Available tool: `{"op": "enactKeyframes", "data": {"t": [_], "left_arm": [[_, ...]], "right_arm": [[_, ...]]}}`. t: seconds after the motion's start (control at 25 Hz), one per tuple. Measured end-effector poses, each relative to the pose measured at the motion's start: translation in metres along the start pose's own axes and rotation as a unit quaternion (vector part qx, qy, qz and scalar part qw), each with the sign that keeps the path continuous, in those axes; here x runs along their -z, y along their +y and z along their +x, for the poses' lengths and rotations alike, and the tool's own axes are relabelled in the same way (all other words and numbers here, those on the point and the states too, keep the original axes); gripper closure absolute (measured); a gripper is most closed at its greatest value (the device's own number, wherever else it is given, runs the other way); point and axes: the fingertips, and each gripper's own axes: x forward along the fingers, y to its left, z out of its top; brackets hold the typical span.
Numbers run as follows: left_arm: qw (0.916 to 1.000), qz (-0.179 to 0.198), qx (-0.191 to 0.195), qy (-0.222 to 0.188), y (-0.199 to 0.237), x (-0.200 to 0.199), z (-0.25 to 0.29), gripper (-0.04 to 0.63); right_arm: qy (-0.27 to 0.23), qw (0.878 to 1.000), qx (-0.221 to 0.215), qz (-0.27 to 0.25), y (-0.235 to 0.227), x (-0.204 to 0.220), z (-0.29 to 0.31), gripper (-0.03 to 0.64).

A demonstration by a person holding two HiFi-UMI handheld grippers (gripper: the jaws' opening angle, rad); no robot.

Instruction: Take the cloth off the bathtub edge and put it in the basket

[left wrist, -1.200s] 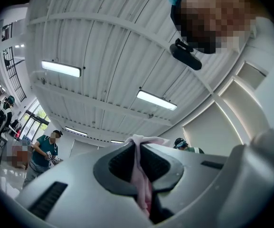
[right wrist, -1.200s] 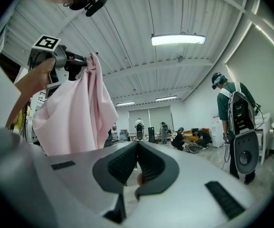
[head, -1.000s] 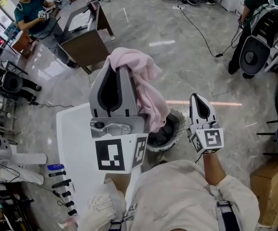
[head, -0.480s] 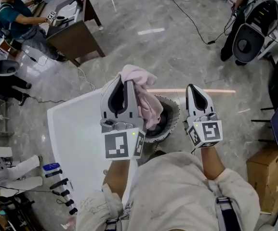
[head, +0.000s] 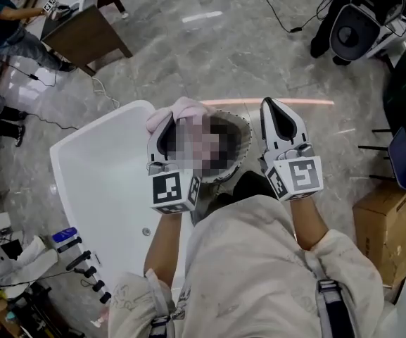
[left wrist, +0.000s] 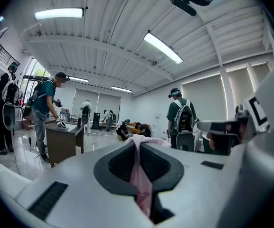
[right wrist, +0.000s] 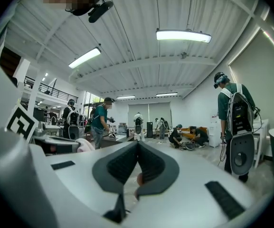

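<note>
A pink cloth [head: 183,108] hangs from my left gripper [head: 169,127], which is shut on it; in the left gripper view a strip of the cloth [left wrist: 139,177] is pinched between the dark pads. The cloth hangs over the near left rim of the round grey basket [head: 248,141], which stands on the floor beside the white bathtub [head: 100,189]. A mosaic patch hides much of the basket's inside. My right gripper [head: 276,108] is held upright just right of the basket, shut with nothing in it; its pads [right wrist: 146,163] meet in the right gripper view.
Several dark bottles and a blue one [head: 65,235] stand at the tub's near end. A wooden desk [head: 83,32] with a person beside it is at the far left. A cardboard box [head: 384,220] sits at the right. People with backpacks [right wrist: 235,122] stand around.
The left gripper with the pink cloth has moved down and away from the head camera, and now sits lower beside the basket. The right gripper stays beside the basket.
</note>
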Motion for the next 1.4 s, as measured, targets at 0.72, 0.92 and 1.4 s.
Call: {"op": "enactKeyframes", "data": {"t": [0.72, 0.92, 1.4], "left_arm": [[0.9695, -0.029, -0.03, 0.242, -0.035, 0.221, 0.048, 0.572], [0.94, -0.11, -0.065, 0.316, -0.024, 0.296, 0.054, 0.572], [0.8819, -0.122, -0.06, 0.452, -0.029, 0.418, 0.071, 0.572]], "right_arm": [[0.038, 0.998, -0.045, 0.026, -0.066, 0.035, 0.06, 0.629], [0.045, 0.997, -0.057, 0.016, -0.077, 0.036, 0.075, 0.629], [0.075, 0.996, -0.051, -0.012, -0.094, 0.045, 0.069, 0.629]]}}
